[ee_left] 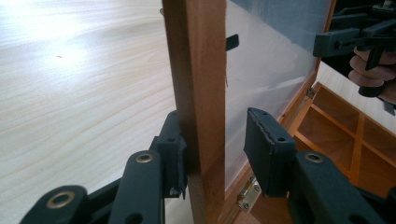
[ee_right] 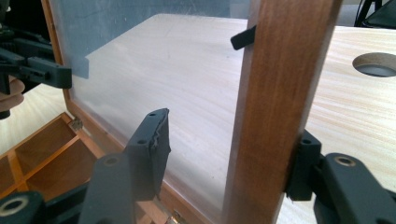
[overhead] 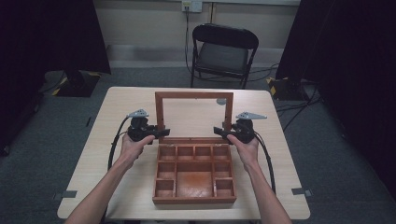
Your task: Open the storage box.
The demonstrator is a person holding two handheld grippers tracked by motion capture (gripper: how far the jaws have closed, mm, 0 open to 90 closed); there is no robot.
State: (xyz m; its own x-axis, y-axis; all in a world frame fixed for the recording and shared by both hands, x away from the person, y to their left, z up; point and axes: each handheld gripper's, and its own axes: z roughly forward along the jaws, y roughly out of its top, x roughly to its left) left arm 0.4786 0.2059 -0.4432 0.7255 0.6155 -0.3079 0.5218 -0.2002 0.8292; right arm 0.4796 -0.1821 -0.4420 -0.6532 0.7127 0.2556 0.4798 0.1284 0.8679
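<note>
While both hands worked low on the table [overhead: 121,105], the wooden box [overhead: 194,195] sat open just in front of the person, its dividers bare, its glazed lid [overhead: 193,96] standing upright at the far edge. The left gripper [overhead: 159,134] had its jaws set wide astride the lid's left stile [ee_left: 198,93]: the outer pad was touching the wood, the inner pad stood clear on the glass side. The right gripper [overhead: 219,132] mirrored it on the right stile [ee_right: 280,102], jaws spread wide too, the outer one against the frame and the inner one off it. So neither claw was clamping anything yet.

To do this well, I'd judge, both should close squarely on the wood, not the pane, low and level with each other, then move the lid together so the hinges [ee_left: 249,192] aren't twisted.

Farther off stood a folding chair [overhead: 224,49] against the wall. Hard to read: whether the pane was glass or plastic, and what the small dark tab [ee_right: 243,37] on the lid frame did. The hole in the tabletop [ee_right: 376,64] was cut off at the frame's edge.
</note>
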